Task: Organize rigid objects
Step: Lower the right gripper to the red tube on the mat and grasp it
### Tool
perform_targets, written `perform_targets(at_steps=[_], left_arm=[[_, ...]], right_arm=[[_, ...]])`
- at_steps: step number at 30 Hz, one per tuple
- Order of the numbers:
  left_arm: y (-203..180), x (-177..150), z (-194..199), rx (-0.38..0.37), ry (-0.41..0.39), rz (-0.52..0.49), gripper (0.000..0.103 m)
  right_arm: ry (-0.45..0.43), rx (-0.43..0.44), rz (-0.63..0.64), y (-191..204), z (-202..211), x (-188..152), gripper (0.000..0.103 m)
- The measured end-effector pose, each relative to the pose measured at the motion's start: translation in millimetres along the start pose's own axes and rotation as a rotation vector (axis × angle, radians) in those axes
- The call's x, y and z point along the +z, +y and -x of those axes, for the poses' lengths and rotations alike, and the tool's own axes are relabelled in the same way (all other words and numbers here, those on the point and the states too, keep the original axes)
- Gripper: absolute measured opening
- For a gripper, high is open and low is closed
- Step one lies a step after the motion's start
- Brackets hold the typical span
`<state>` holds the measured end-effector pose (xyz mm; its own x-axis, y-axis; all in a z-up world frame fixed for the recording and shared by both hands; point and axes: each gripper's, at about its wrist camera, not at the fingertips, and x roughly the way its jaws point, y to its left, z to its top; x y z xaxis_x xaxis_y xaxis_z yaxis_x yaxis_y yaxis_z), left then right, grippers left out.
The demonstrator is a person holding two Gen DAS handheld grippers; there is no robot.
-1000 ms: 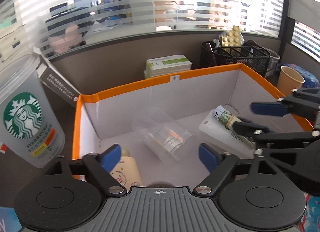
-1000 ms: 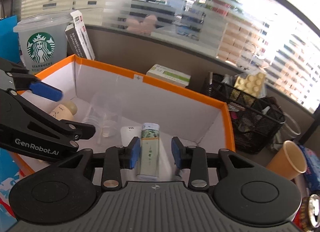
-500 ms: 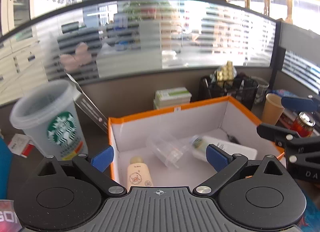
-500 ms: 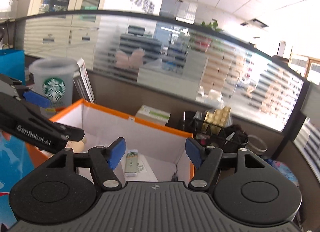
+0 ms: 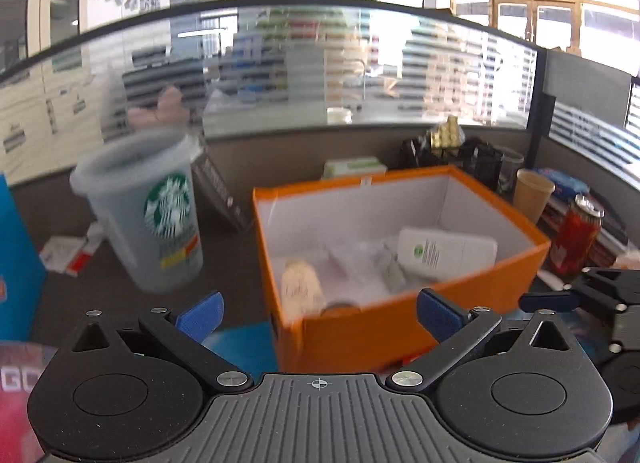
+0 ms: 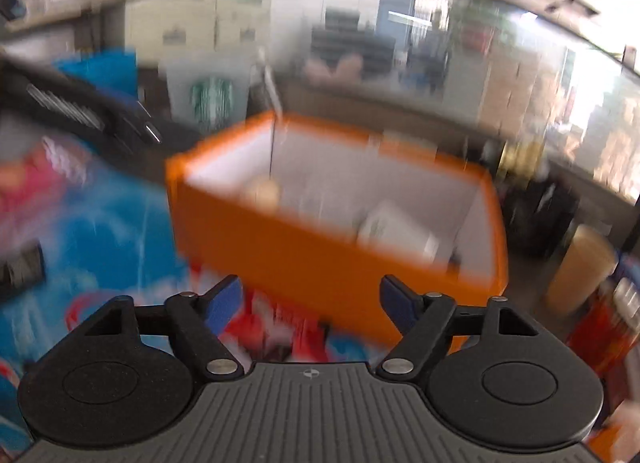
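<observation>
Blur smears orange box contents beyond right claw.

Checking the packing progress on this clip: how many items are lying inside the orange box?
4 visible in the orange box: a cream bottle near-left, a clear plastic cup mid-floor, a white flat box at right, and a small tube beside it. The near wall may hide more.

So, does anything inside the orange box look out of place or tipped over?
Nothing looks spilled or damaged. In the orange box, the white bottle and small cream bottle lie loosely on their sides; the rest is blurred.
</observation>
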<state>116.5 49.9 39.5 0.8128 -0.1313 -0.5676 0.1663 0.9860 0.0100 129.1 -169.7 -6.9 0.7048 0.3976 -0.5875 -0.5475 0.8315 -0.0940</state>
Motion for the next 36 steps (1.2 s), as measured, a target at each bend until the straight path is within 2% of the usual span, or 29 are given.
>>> perform_targets(at_steps=[3, 7, 12, 14, 15, 18, 19, 20, 22, 25, 28, 30, 32, 36], left_arm=[[7, -24, 1, -0.002, 0.026, 0.017, 0.103], [17, -47, 3, 0.004, 0.065, 0.036, 0.103], [32, -59, 1, 0.029, 0.093, 0.075, 0.103], [37, -63, 1, 0.032, 0.097, 0.089, 0.103], [38, -64, 1, 0.034, 0.101, 0.095, 0.103], [43, -69, 0, 0.046, 0.112, 0.107, 0.103], [45, -70, 0, 0.052, 0.114, 0.112, 0.103], [48, -71, 0, 0.058, 0.114, 0.117, 0.103], [53, -74, 0, 0.074, 0.116, 0.132, 0.103], [61, -78, 3, 0.085, 0.119, 0.162, 0.103], [68, -83, 7, 0.099, 0.125, 0.176, 0.103], [71, -87, 12, 0.111, 0.128, 0.182, 0.103], [74, -91, 17, 0.118, 0.135, 0.198, 0.103], [68, -101, 30, 0.090, 0.137, 0.191, 0.103]], right_arm=[[0.067, 0.014, -0.027, 0, -27, -17, 0.069], [0.101, 0.032, -0.055, -6, -53, -26, 0.069], [0.117, 0.067, -0.076, -6, -74, -26, 0.069], [0.096, 0.088, -0.050, 2, -75, -28, 0.073], [0.092, 0.127, -0.034, 7, -72, -29, 0.073], [0.086, 0.320, 0.067, 34, -54, -32, 0.070], [0.081, 0.348, 0.110, 43, -48, -33, 0.070], [0.077, 0.335, 0.140, 49, -44, -33, 0.070], [0.069, 0.258, 0.146, 53, -44, -27, 0.070], [0.045, 0.213, 0.095, 54, -51, -19, 0.061], [0.075, 0.268, 0.083, 59, -65, -17, 0.046], [0.087, 0.296, 0.117, 68, -71, -17, 0.043], [0.078, 0.307, 0.131, 73, -72, -15, 0.035], [0.096, 0.274, 0.131, 77, -69, -13, 0.022]])
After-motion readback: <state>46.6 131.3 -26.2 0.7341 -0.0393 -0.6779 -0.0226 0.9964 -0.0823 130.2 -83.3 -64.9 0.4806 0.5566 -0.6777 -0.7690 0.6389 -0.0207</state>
